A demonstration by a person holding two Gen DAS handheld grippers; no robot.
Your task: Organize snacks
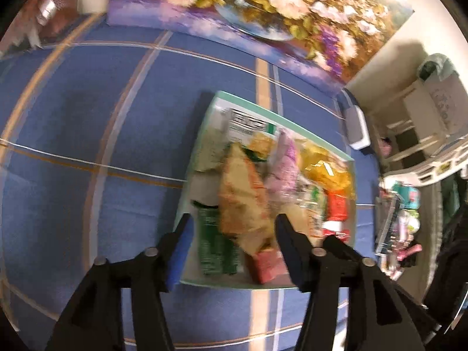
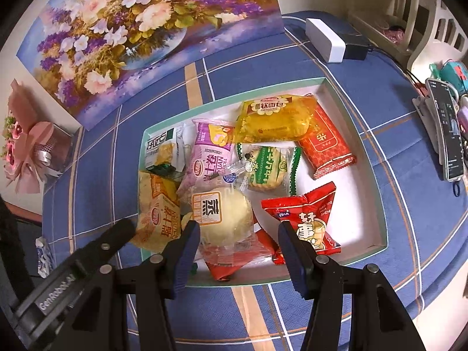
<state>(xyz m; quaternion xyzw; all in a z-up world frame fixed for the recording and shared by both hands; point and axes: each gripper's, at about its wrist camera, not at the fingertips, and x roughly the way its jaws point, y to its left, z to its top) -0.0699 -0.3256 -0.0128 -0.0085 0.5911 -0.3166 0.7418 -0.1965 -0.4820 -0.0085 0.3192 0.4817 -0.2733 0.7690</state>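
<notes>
A: Snacks in crinkly plastic wrappers fill the shallow white cardboard tray with the mint-green rim (image 2: pixel 385 228), which sits on the bench under a blue cloth with white and tan stripes (image 2: pixel 380 93).

B: Which packets can you make out?

A: From the right wrist view: a yellow bread packet (image 2: pixel 272 118) at the far side, overlapping a flat red packet with gold print (image 2: pixel 327 149). Near the middle lie a pink roll packet (image 2: pixel 210 152) and a green-and-clear round biscuit packet (image 2: pixel 267 165). Closer in, a pale bun in a clear wrapper (image 2: pixel 222 216), an orange roll packet (image 2: pixel 158 213) at the left edge, and a puffy red pouch (image 2: pixel 307 219).

B: And the tools?

A: The right tool (image 2: pixel 238 229) hangs over the tray's near edge, blue pads apart, gripping nothing; the bun and the red pouch show between the fingers. The left tool (image 1: pixel 231 223) is also released, its pads clear of the packets, hanging over the orange packet (image 1: pixel 242 196) in a blurred view. Its black finger (image 2: pixel 117 234) shows at the tray's left side in the right view.

B: Anything else around?

A: A floral painted canvas (image 2: pixel 140 35) leans behind the tray, a white rectangular box (image 2: pixel 324 39) lies at the far right, and a phone on a stand (image 2: pixel 447 134) stands at the right edge.
</notes>
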